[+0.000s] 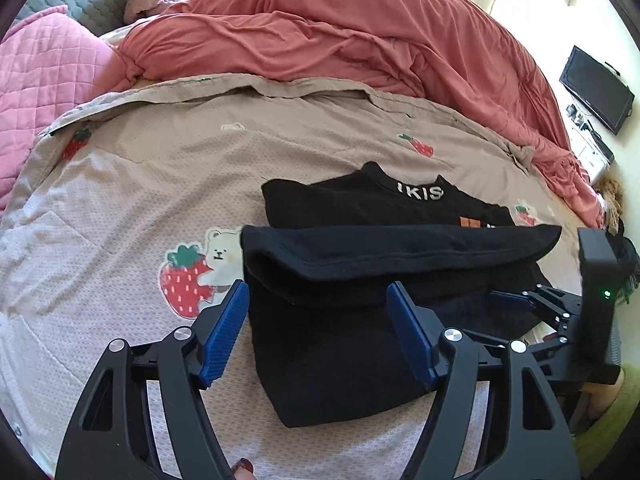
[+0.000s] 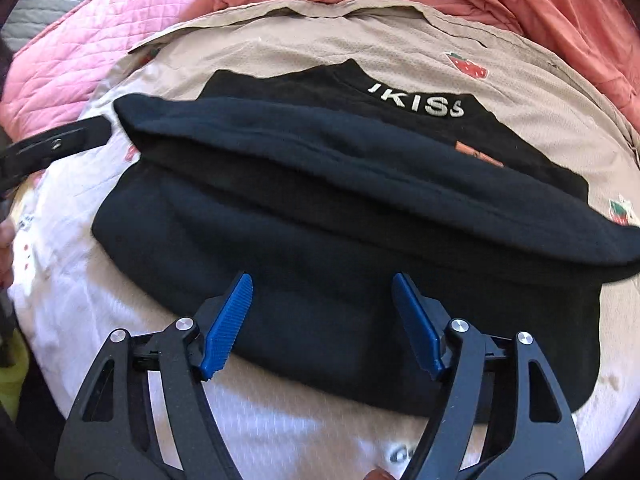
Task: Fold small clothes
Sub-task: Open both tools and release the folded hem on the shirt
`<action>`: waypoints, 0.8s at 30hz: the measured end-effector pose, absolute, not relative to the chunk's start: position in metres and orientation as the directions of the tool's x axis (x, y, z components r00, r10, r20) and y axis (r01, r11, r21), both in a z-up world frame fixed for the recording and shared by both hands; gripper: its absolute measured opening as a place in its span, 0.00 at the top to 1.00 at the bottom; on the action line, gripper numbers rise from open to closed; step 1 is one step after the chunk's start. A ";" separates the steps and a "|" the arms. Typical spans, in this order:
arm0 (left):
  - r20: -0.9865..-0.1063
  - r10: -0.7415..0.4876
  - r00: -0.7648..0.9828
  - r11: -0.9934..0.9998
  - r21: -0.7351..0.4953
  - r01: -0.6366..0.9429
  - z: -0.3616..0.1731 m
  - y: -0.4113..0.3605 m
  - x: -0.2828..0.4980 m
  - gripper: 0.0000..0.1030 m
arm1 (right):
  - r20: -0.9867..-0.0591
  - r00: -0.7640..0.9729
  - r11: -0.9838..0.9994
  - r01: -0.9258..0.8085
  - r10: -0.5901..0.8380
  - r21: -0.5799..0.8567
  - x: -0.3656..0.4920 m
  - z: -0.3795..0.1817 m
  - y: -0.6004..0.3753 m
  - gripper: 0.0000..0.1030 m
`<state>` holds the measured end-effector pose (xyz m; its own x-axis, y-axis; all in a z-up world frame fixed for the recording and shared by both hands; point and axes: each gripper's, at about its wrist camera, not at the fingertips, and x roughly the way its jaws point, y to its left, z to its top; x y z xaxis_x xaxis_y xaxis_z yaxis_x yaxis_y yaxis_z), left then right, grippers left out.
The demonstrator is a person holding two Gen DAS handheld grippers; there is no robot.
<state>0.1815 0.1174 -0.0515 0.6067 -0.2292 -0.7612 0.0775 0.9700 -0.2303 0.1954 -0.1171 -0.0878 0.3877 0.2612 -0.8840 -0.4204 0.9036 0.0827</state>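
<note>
Garment: the small black knit top with white lettering at its collar [image 1: 360, 264] lies on the beige bedsheet printed with strawberries and bears [image 1: 160, 168], its lower part doubled up over the body so a rolled hem runs across the middle.
My left gripper: my black two-finger gripper with blue ribbed pads [image 1: 318, 300] hangs spread wide over the top's left edge; nothing is pinched between the pads.
My right gripper: its twin [image 2: 322, 294] stands equally spread above the folded lower part, released, with cloth below the fingers but not clamped.
Left view only: the right gripper's body with a green light [image 1: 596, 280] at the far right, a black flat screen [image 1: 596, 88] on the wall, a green sleeve [image 1: 616, 412] in the corner, and the bear-and-strawberry print beside the top's left edge.
Right view only: the collar lettering in full, and one black finger of my left gripper [image 2: 56, 144] at the left, just beside the fold's end.
Both views: a salmon-red rumpled duvet [image 1: 320, 32] beyond the sheet, a pink quilted blanket [image 1: 44, 80] to the left.
</note>
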 end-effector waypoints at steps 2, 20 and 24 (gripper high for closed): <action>-0.762 -0.222 0.609 0.971 -0.227 0.069 -0.052 0.120 0.182 0.32 | -0.881 0.397 0.906 -0.417 0.259 0.079 0.202 -0.086 -0.114 0.36; -0.760 -0.195 0.620 0.972 -0.233 0.019 -0.070 0.137 0.205 0.32 | -0.781 0.602 0.976 -0.215 0.167 0.043 0.286 -0.023 -0.171 0.30; -0.765 -0.219 0.606 0.957 -0.291 -0.020 -0.089 0.148 0.221 0.32 | -0.791 0.600 0.989 -0.145 0.115 0.034 0.270 -0.036 -0.215 0.30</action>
